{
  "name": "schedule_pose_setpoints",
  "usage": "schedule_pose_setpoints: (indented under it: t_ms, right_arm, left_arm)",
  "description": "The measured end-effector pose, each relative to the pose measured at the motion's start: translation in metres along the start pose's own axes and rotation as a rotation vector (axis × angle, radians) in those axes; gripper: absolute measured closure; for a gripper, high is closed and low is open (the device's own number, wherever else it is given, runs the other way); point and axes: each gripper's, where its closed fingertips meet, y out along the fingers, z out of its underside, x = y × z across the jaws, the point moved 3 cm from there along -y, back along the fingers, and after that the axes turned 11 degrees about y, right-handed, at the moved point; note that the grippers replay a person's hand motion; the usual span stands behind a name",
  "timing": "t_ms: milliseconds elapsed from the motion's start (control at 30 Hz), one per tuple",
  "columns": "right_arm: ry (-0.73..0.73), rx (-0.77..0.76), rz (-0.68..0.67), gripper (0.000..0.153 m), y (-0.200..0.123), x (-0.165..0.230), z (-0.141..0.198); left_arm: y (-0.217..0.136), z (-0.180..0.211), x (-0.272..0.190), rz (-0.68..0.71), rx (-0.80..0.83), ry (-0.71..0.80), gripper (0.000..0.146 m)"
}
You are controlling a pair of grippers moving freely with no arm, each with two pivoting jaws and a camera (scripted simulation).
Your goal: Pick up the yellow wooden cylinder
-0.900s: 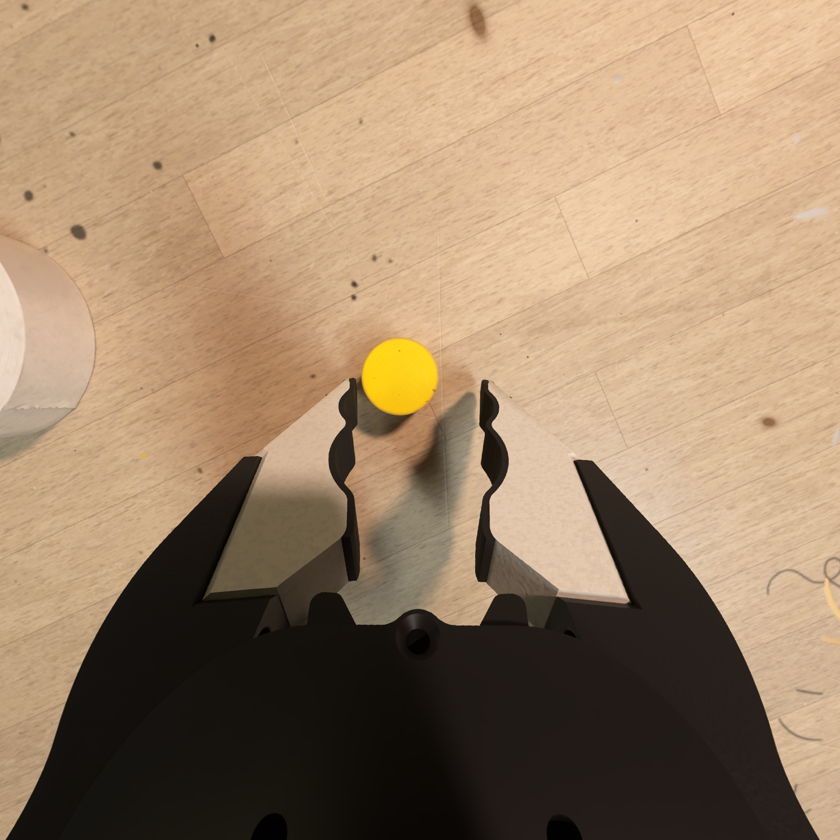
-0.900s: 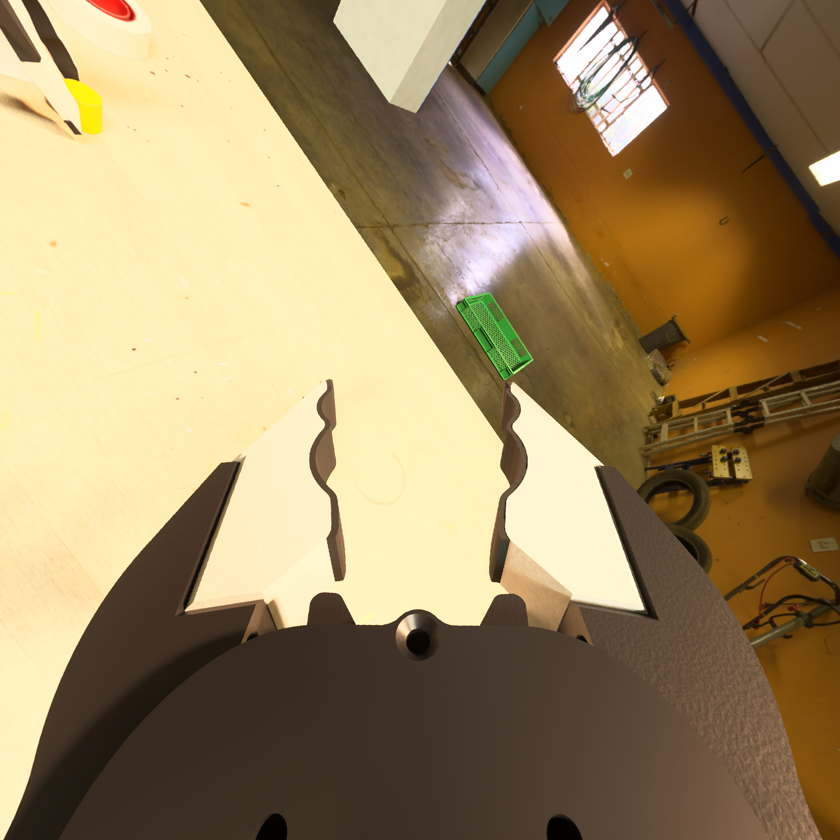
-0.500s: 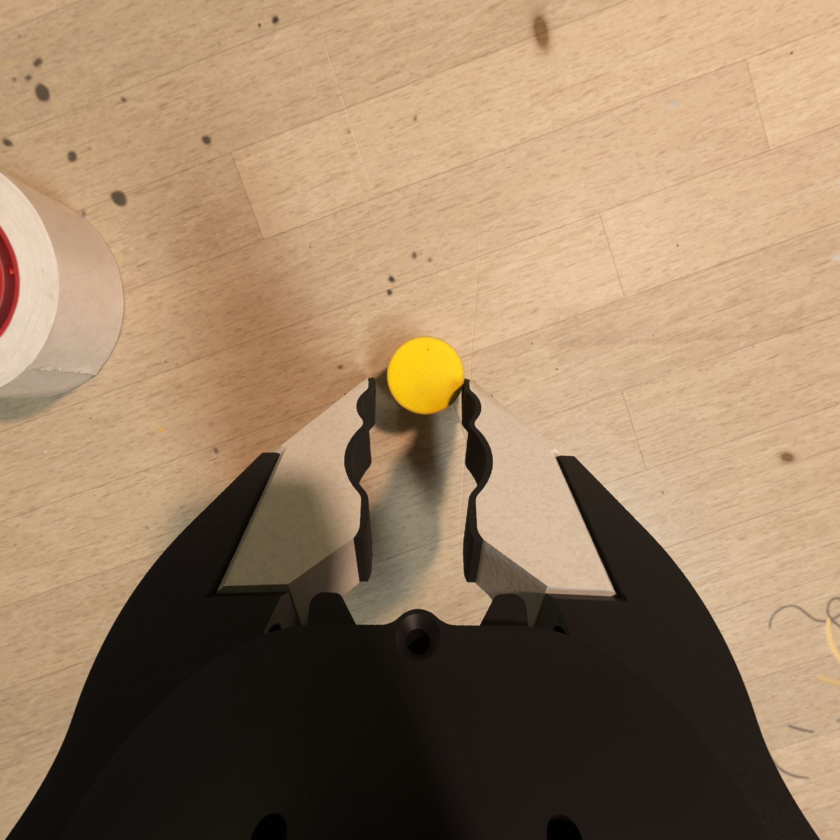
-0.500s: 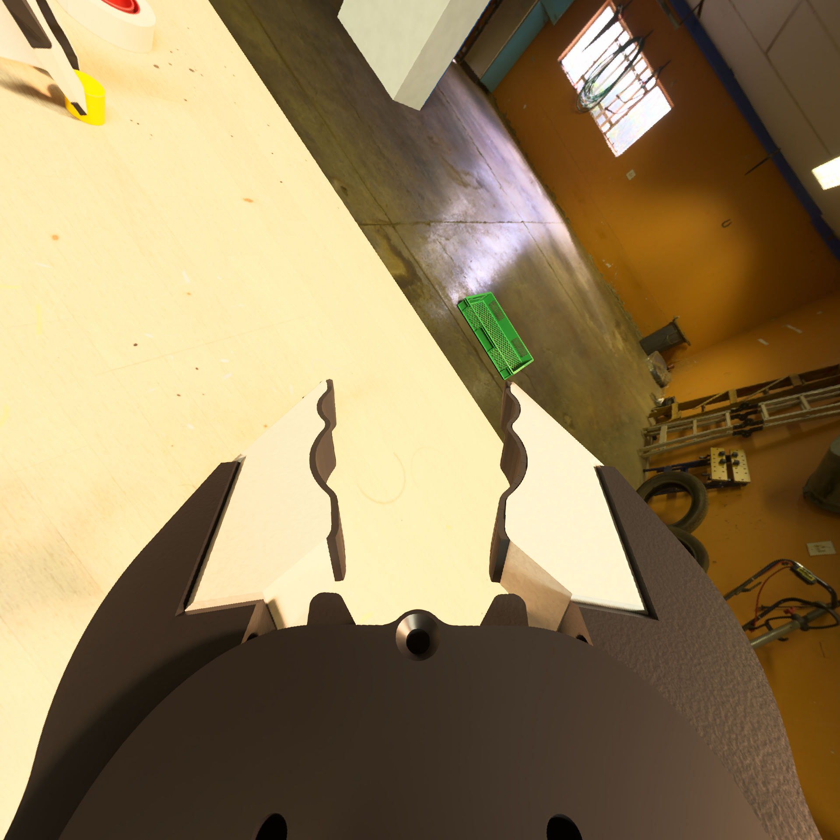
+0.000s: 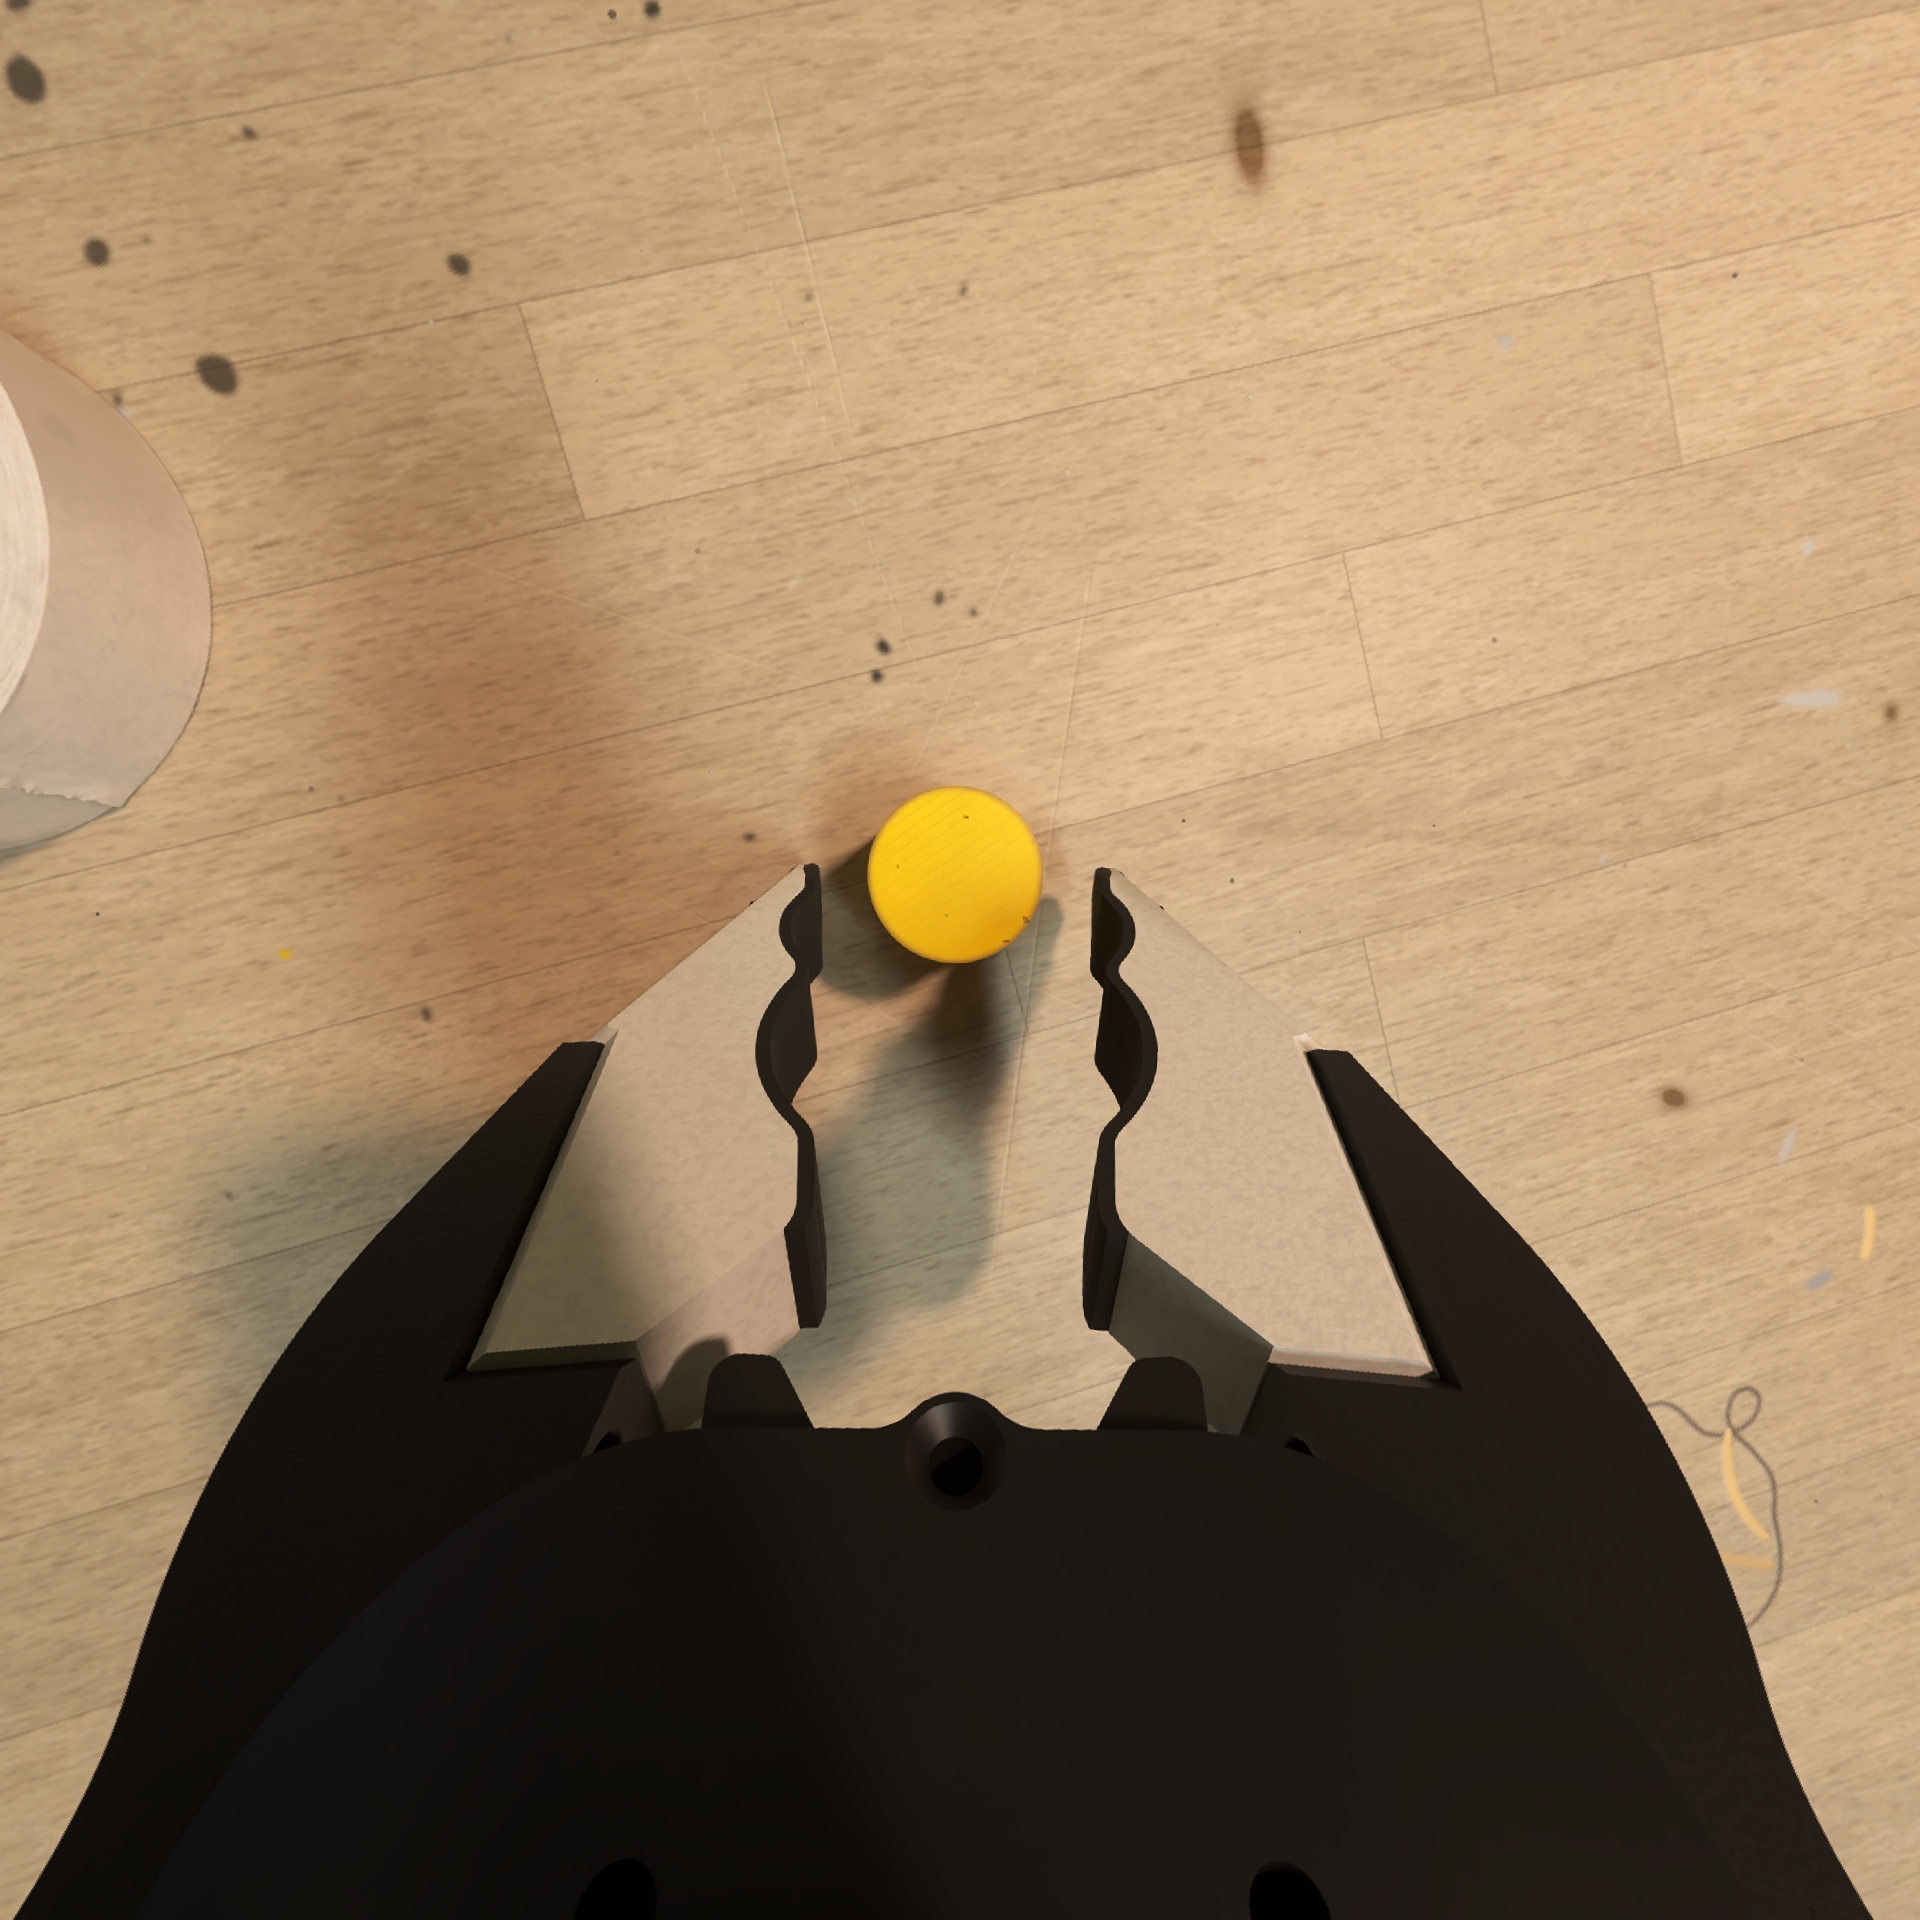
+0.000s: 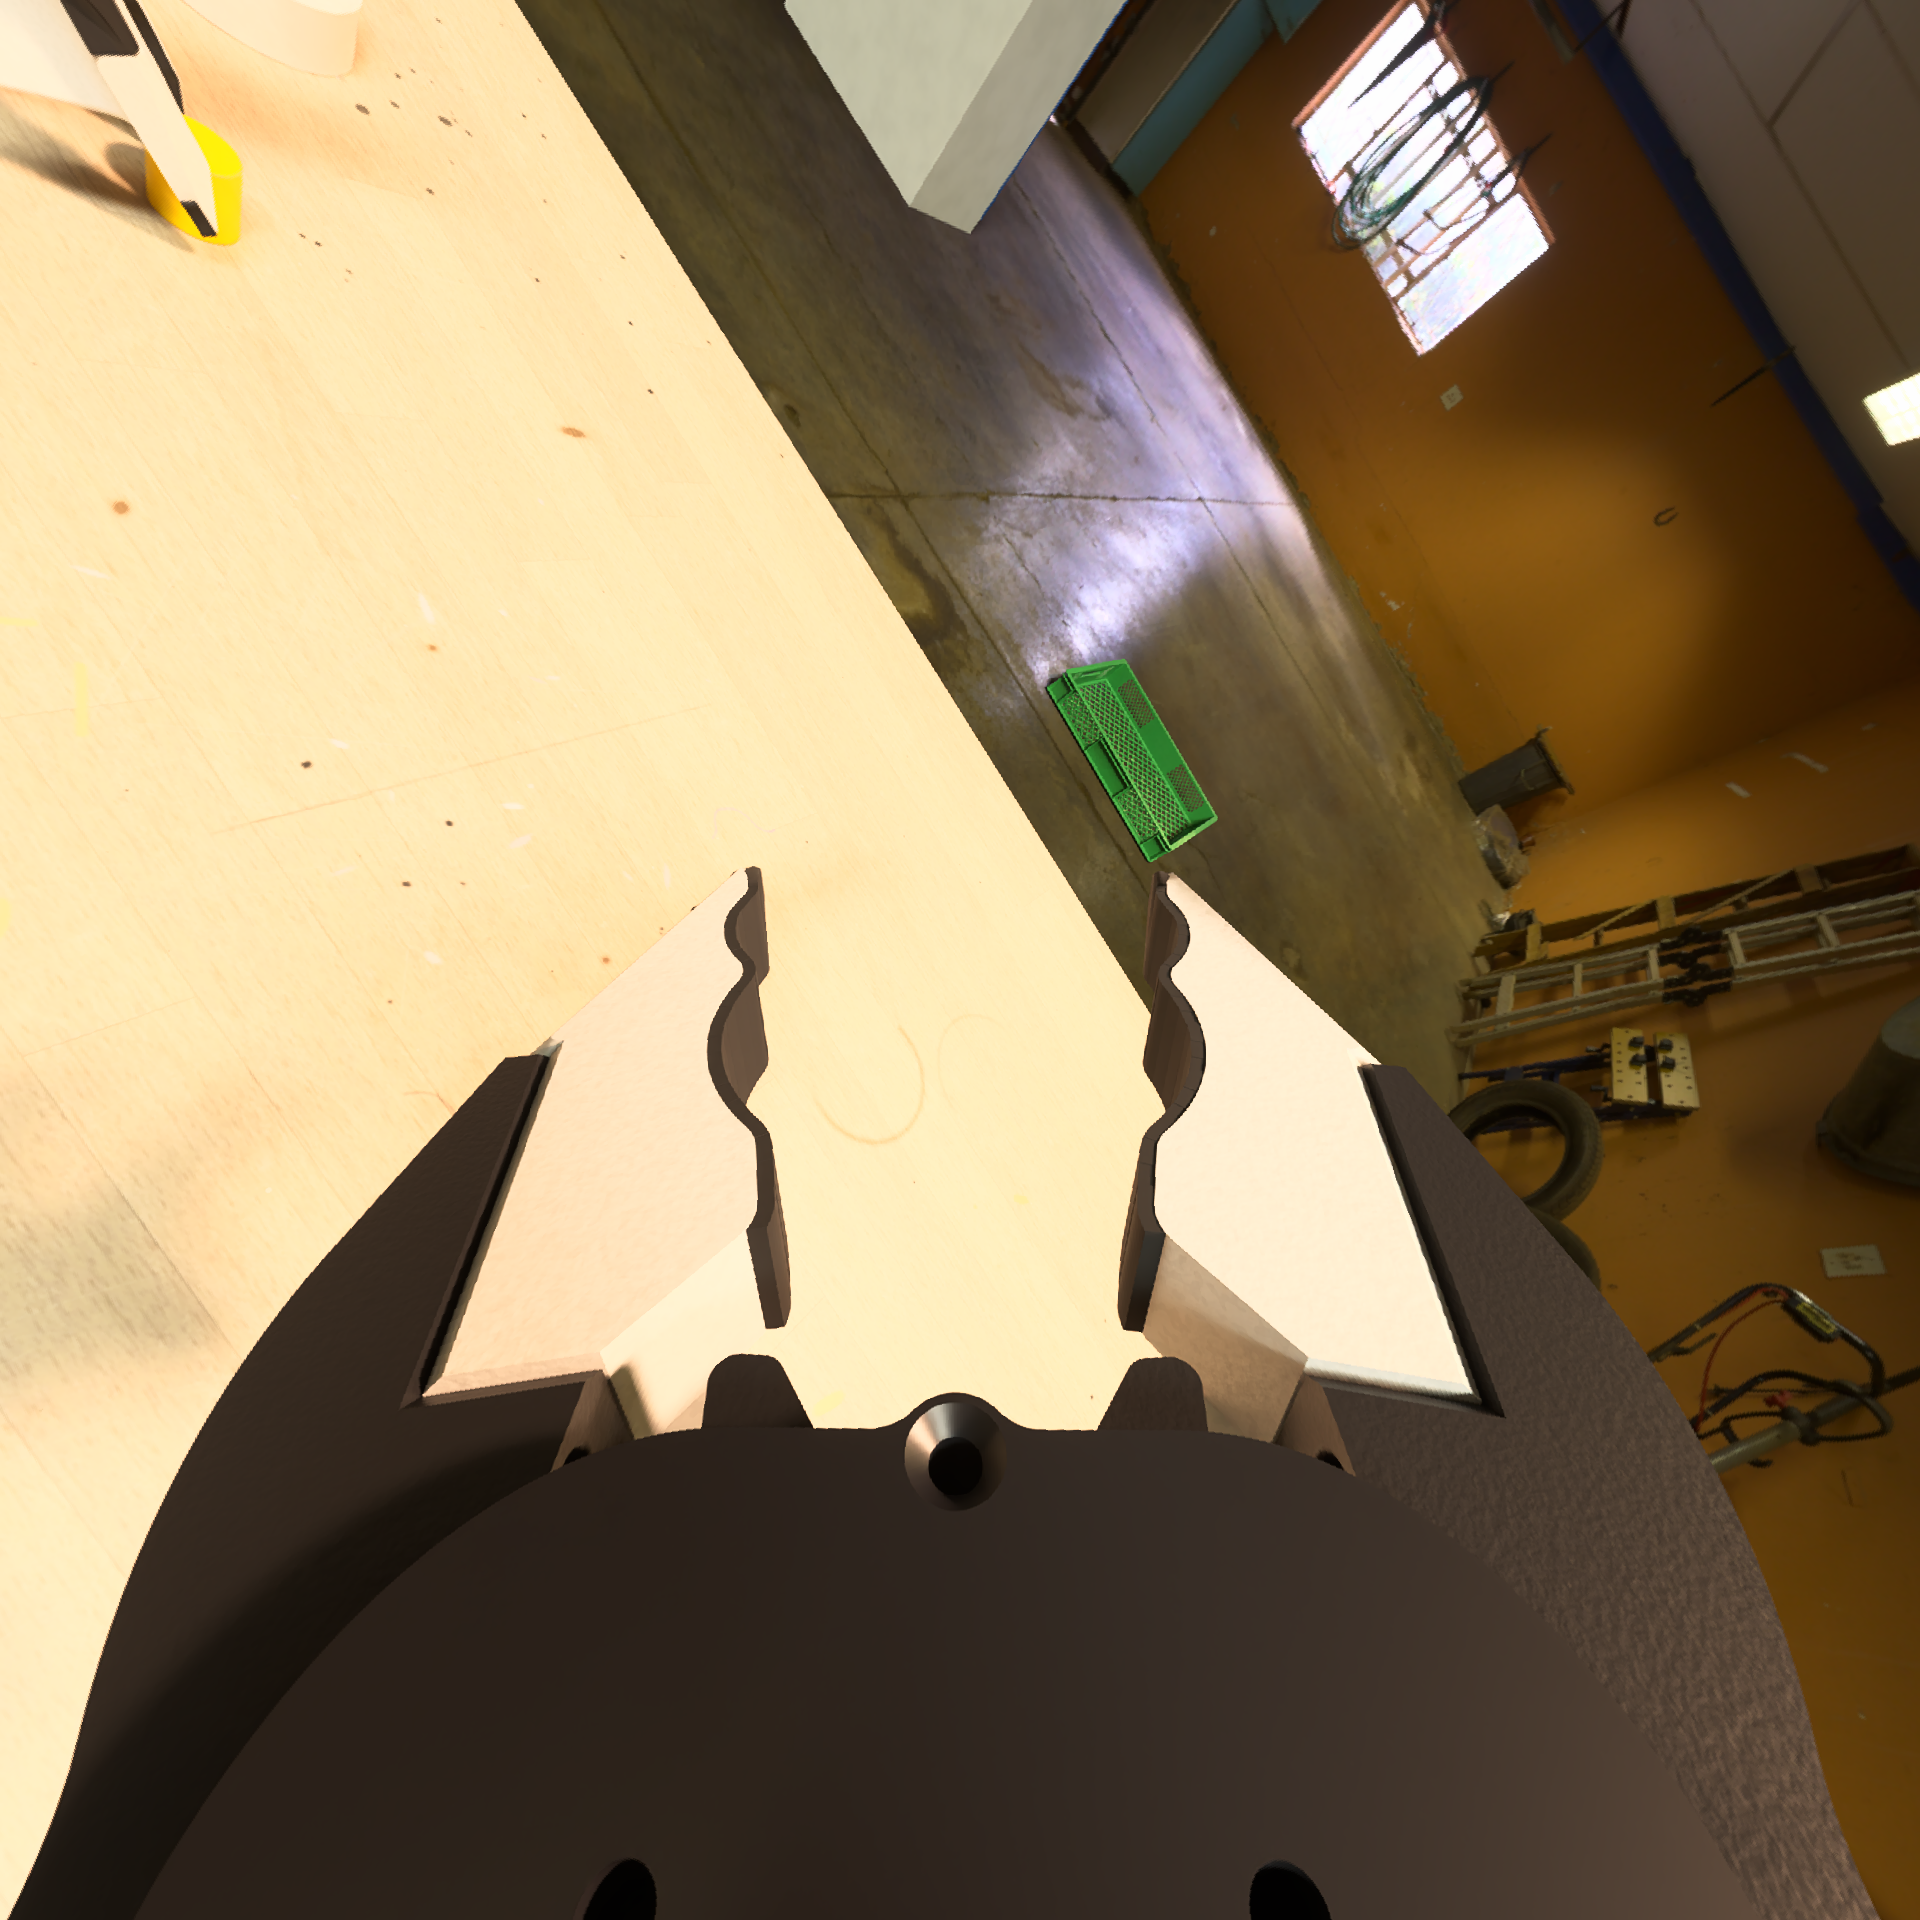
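The yellow wooden cylinder (image 5: 951,883) stands upright on the wooden table and shows from above as a yellow disc. My left gripper (image 5: 954,876) points down over it and is open. The cylinder sits between the two fingertips, with a small gap on each side. In the right wrist view the cylinder (image 6: 216,177) is far off at the top left, partly behind a left gripper finger (image 6: 156,135). My right gripper (image 6: 956,883) is open and empty above the table near its edge.
A roll of pale tape (image 5: 94,623) lies left of the cylinder and also shows in the right wrist view (image 6: 301,42). The table edge (image 6: 935,665) runs diagonally. Beyond it are a white block (image 6: 935,94) and a green crate (image 6: 1127,758) on the floor.
My left jaws narrowed around the cylinder half a second ago and now stand wider again. The cylinder still sits on the table. The right gripper has barely moved.
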Motion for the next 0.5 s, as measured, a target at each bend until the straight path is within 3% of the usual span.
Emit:
schedule_pose_setpoints:
  t_ms: [233,500]
  right_arm:
    - [-0.004,0.001,0.002,0.079,-0.0003,0.0001,0.0000]
    - [-0.011,0.007,0.002,0.079,0.0000,0.0007,0.0005]
  left_arm:
    - [0.0039,-0.0013,-0.0019,-0.094,0.061,0.042,0.094]
    - [0.0040,-0.0011,-0.0034,-0.105,0.065,0.029,0.101]
